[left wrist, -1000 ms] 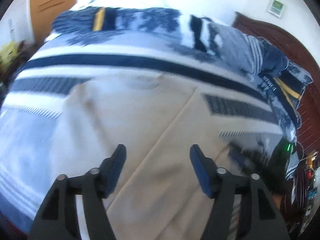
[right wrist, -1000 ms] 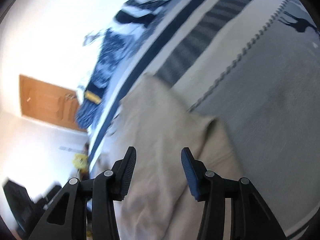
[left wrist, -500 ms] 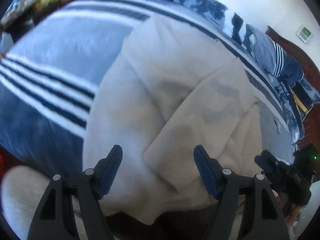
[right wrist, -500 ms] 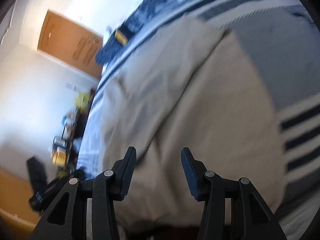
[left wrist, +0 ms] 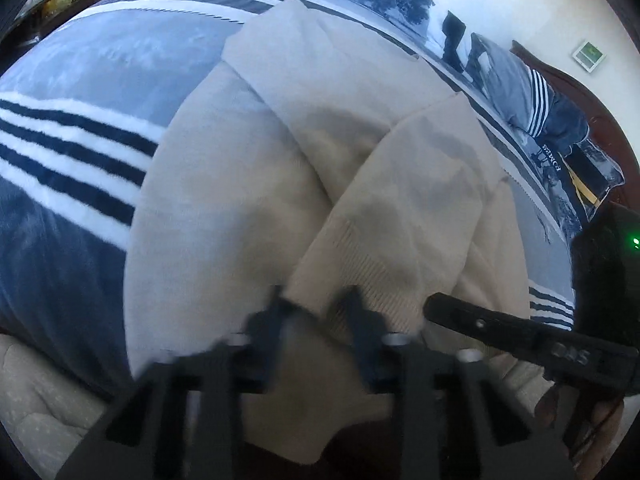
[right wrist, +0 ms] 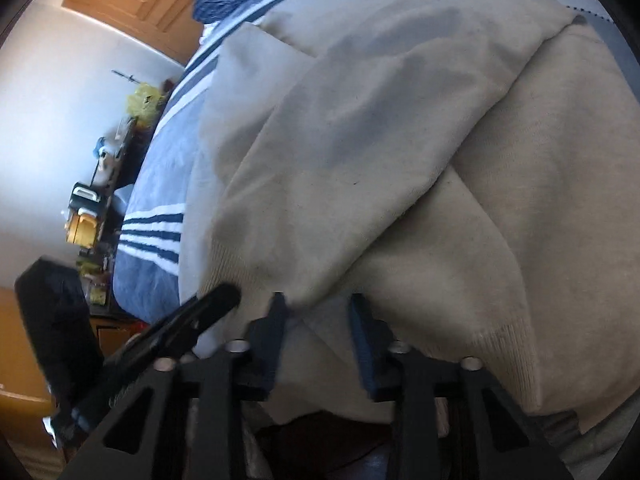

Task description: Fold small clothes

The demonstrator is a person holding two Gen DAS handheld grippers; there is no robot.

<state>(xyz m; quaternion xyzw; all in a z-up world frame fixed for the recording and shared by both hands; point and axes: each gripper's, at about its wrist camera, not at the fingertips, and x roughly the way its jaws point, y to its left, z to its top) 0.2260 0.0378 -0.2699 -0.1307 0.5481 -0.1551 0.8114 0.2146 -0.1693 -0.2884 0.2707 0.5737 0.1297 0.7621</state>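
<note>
The cream knitted sweater point(left wrist: 320, 168) lies spread on the blue-and-white striped bed cover point(left wrist: 80, 152), both sleeves already crossed over its body, so the near hem is the natural place to take hold for the next fold; the left gripper point(left wrist: 316, 300) sits at the ribbed cuff point(left wrist: 360, 272) of the upper sleeve, jaws closing with knit between them (blur hides whether the pads press yet); the right gripper point(right wrist: 318, 308) is just beside it, over the hem edge, jaws likewise closing with fabric in the gap; both point steeply down at the bed's near edge.
</note>
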